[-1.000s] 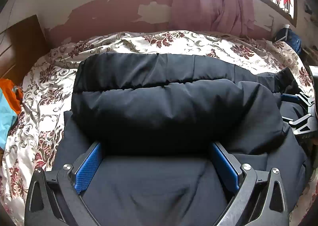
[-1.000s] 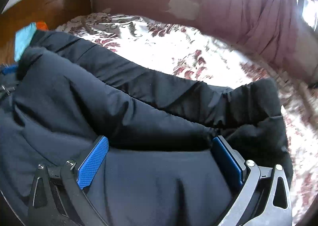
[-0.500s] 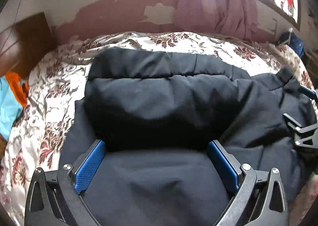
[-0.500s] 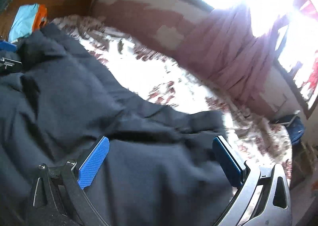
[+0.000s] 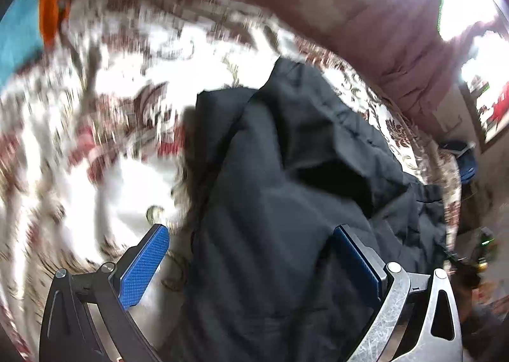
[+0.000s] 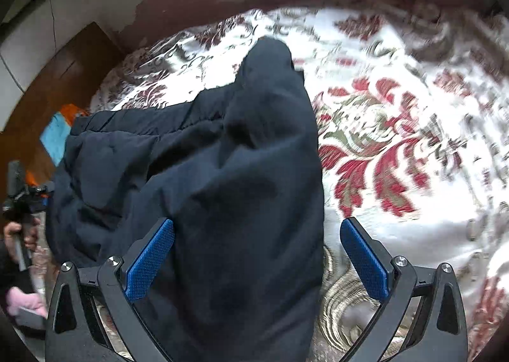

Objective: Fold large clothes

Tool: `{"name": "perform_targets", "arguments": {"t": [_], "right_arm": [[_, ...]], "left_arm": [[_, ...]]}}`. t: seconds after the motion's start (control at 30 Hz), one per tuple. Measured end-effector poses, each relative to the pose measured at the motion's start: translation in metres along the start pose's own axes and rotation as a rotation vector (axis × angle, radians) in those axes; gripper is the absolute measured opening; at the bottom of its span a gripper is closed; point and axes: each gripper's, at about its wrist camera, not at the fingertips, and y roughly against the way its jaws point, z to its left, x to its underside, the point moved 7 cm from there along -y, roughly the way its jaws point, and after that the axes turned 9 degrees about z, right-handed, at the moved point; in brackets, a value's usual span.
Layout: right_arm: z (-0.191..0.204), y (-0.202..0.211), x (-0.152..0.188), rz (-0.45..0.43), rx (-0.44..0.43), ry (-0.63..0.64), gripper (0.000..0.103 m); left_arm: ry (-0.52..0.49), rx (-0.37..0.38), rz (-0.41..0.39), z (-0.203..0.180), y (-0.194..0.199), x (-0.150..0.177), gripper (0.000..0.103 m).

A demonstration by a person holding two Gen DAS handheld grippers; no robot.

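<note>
While both tongs gape apart, the jacket lies between the right gripper and the left gripper, the bedspread at three o'clock.

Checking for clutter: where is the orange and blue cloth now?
In the right wrist view, the orange and blue cloth lies far left, by the wooden headboard, beyond the dark jacket.

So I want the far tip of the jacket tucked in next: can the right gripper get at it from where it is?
Probably yes. The right gripper has open jaws, and only the dark jacket itself lies between it and the tip, on the floral bedspread.
</note>
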Motion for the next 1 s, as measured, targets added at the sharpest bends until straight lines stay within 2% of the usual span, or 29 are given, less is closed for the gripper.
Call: {"name": "perform_targets", "arguments": {"t": [0.07,0.17,0.33,0.4,0.53,0.6,0.7,0.77,0.9,1.0], "right_arm": [[0.000,-0.013,-0.002,0.040,-0.035,0.020,0.102],[0.007,-0.030,0.001,0.074,-0.065,0.043,0.102],[0.006,-0.050,-0.009,0.118,-0.169,0.004,0.102],[0.004,-0.051,-0.010,0.107,-0.208,-0.030,0.102],[0.012,-0.050,0.001,0.110,-0.257,-0.066,0.102],[0.021,-0.052,0.004,0.123,-0.311,-0.079,0.102],[0.031,-0.060,0.007,0.142,-0.299,-0.076,0.102],[0.035,-0.065,0.006,0.147,-0.282,-0.078,0.102],[0.034,-0.068,0.008,0.147,-0.274,-0.122,0.102],[0.030,-0.072,0.011,0.132,-0.224,-0.154,0.102]], "left_arm": [[0.033,0.046,0.063,0.006,-0.012,0.000,0.103],[0.054,0.074,0.139,0.013,-0.032,-0.003,0.103],[0.046,0.104,0.155,0.011,-0.049,-0.010,0.103],[0.035,0.116,0.169,0.010,-0.055,-0.011,0.103],[0.022,0.151,0.191,0.005,-0.060,-0.013,0.103],[0.002,0.182,0.218,-0.004,-0.064,-0.012,0.103],[-0.043,0.220,0.272,-0.022,-0.070,-0.007,0.103],[-0.075,0.177,0.280,-0.029,-0.074,-0.005,0.103],[-0.021,0.197,0.275,-0.028,-0.074,-0.003,0.103],[0.020,0.174,0.262,-0.022,-0.075,-0.003,0.103]]}}
